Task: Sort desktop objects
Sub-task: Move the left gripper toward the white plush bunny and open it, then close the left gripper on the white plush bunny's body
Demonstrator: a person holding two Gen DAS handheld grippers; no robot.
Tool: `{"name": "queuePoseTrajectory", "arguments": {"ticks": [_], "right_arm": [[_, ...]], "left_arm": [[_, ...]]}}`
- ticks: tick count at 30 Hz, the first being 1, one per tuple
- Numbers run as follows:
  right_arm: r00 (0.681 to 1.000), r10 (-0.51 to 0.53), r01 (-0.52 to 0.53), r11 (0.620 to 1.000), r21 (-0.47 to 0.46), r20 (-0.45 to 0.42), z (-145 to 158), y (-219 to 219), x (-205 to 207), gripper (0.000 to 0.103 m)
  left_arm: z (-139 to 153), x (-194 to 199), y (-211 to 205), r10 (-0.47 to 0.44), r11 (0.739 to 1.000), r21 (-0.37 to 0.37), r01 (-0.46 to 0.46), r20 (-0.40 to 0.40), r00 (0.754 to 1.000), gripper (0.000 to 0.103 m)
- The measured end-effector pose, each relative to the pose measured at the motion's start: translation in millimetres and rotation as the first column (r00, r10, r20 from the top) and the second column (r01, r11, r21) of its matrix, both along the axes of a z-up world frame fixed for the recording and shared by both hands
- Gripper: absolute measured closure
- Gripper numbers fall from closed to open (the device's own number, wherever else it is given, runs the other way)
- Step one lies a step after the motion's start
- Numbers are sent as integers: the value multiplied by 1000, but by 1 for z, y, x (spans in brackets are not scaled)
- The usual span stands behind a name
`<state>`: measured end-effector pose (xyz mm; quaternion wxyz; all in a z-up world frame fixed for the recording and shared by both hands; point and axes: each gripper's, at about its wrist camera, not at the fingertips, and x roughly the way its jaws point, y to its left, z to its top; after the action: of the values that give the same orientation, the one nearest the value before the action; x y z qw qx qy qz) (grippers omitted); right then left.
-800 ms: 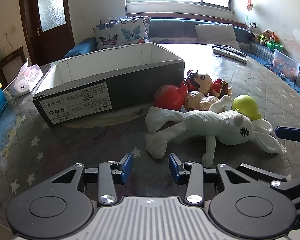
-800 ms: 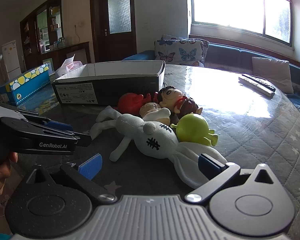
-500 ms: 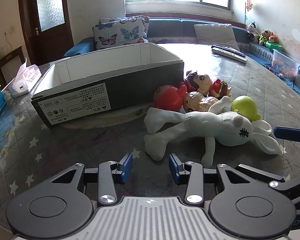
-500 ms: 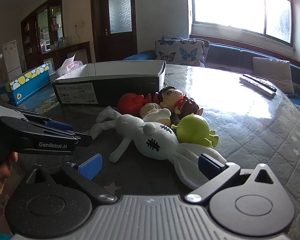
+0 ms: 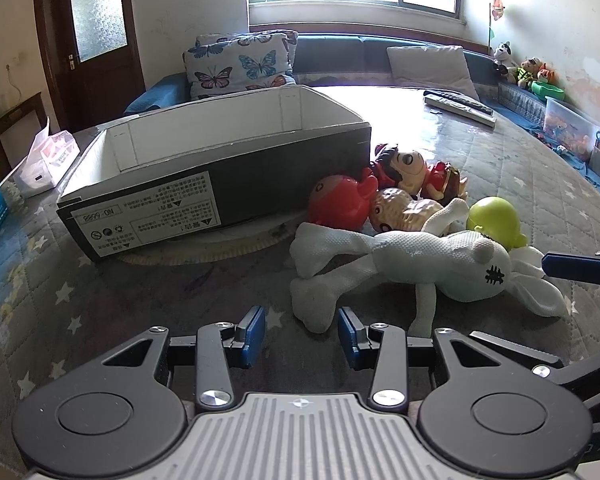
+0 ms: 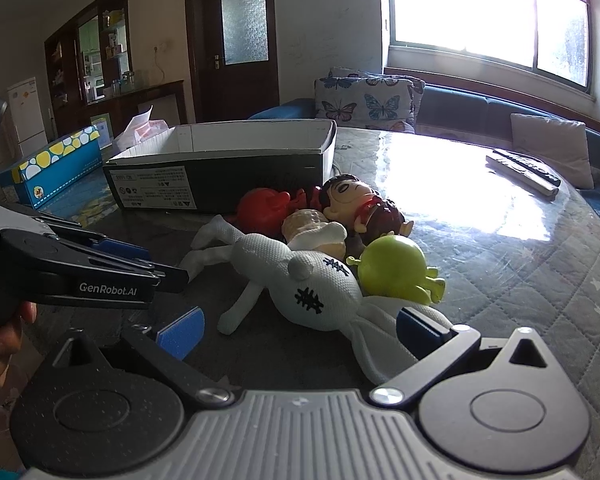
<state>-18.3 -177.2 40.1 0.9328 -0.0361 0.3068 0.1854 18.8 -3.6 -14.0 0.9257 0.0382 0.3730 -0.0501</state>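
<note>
A white plush rabbit (image 5: pixel 432 260) lies on the table in front of a pile of toys: a red figure (image 5: pixel 338 202), a tan figure (image 5: pixel 400 212), a dark-haired doll (image 5: pixel 406 168) and a green round toy (image 5: pixel 494 218). An open black box (image 5: pixel 220 184) with a white inside stands to their left. My left gripper (image 5: pixel 302 336) is open and empty, just short of the rabbit's foot. My right gripper (image 6: pixel 296 330) is open wide and empty, close to the rabbit (image 6: pixel 308 280) by its ears.
Remote controls (image 5: pixel 460 106) lie at the table's far right. A tissue pack (image 5: pixel 46 158) and a blue patterned box (image 6: pixel 50 168) sit at the left. The left gripper's arm (image 6: pixel 80 276) reaches in at the right wrist view's left. A sofa with cushions stands behind.
Both grippers have hardly moved. The left wrist view has shifted very slightly. Nothing was taken hold of or let go.
</note>
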Motion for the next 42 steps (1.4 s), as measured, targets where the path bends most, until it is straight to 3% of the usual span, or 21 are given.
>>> {"name": "queuePoseTrajectory", "arguments": {"ticks": [20, 32, 42], "right_arm": [[998, 60, -60, 998, -7, -16, 3, 8, 17, 2], [995, 91, -92, 996, -18, -47, 3, 7, 32, 23], [984, 163, -167, 984, -60, -74, 2, 16, 37, 40]], "left_arm": [[3, 15, 5, -35, 999, -1, 35, -3, 999, 61], [7, 22, 1, -143, 990, 19, 143, 17, 990, 62], [6, 29, -7, -284, 958, 45, 282, 36, 958, 61]]}}
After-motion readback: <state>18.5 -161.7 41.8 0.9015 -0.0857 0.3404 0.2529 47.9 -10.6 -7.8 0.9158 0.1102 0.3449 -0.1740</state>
